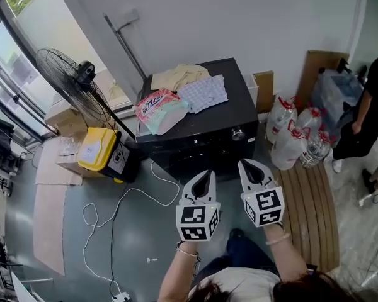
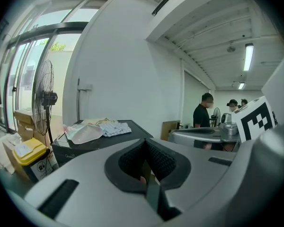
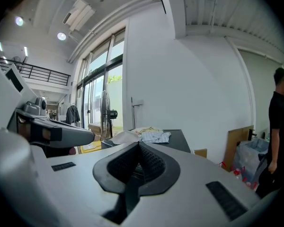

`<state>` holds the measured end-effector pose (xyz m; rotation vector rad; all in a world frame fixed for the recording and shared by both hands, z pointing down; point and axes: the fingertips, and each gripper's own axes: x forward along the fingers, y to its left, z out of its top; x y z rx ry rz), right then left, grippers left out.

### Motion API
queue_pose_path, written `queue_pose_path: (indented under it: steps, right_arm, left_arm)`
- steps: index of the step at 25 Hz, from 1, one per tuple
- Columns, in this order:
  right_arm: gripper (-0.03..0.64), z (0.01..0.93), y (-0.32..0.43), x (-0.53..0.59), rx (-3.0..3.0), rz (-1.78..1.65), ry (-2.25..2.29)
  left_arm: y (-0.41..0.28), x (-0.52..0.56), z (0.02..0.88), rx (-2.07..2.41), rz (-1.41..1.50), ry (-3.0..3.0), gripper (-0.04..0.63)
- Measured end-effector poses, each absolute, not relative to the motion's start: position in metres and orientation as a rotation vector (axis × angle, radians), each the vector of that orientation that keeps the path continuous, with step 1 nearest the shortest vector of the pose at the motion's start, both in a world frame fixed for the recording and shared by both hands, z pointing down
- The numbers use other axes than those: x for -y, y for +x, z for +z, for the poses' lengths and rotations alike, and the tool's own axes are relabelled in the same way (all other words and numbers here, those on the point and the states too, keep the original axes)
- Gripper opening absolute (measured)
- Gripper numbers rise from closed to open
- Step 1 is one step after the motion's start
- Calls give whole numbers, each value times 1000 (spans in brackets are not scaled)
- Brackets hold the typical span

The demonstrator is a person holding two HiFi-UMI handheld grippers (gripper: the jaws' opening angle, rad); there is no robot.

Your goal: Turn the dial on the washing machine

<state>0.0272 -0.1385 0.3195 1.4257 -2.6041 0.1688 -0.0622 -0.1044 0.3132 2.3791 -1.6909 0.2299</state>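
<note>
The black washing machine (image 1: 239, 106) stands against the white wall, and its silver dial (image 1: 238, 133) sits on the front panel near the right corner. Folded clothes (image 1: 203, 92) and a pink-and-green packet (image 1: 160, 110) lie on its lid. Both grippers hover side by side in front of the machine, apart from it. My left gripper (image 1: 206, 175) is shut and empty, below and left of the dial. My right gripper (image 1: 251, 164) is shut and empty too, just below the dial. The machine (image 2: 99, 141) shows beyond the left gripper (image 2: 144, 143), and again (image 3: 177, 138) past the right gripper (image 3: 138, 145).
A standing fan (image 1: 72, 83) and a yellow box (image 1: 97, 148) are left of the machine, with a white cable (image 1: 113, 212) on the floor. Large water bottles (image 1: 296, 137) and a slatted wooden board (image 1: 315, 212) lie to the right. A person in black (image 1: 372, 106) stands at the right edge.
</note>
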Motion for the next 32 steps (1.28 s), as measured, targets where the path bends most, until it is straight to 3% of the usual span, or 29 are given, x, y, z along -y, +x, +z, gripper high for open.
queue_pose_path:
  steps: [32]
  right_arm:
    - [26, 238, 2, -1, 2649, -33, 1482]
  left_arm:
    - [-106, -28, 252, 1768, 140, 2425, 14]
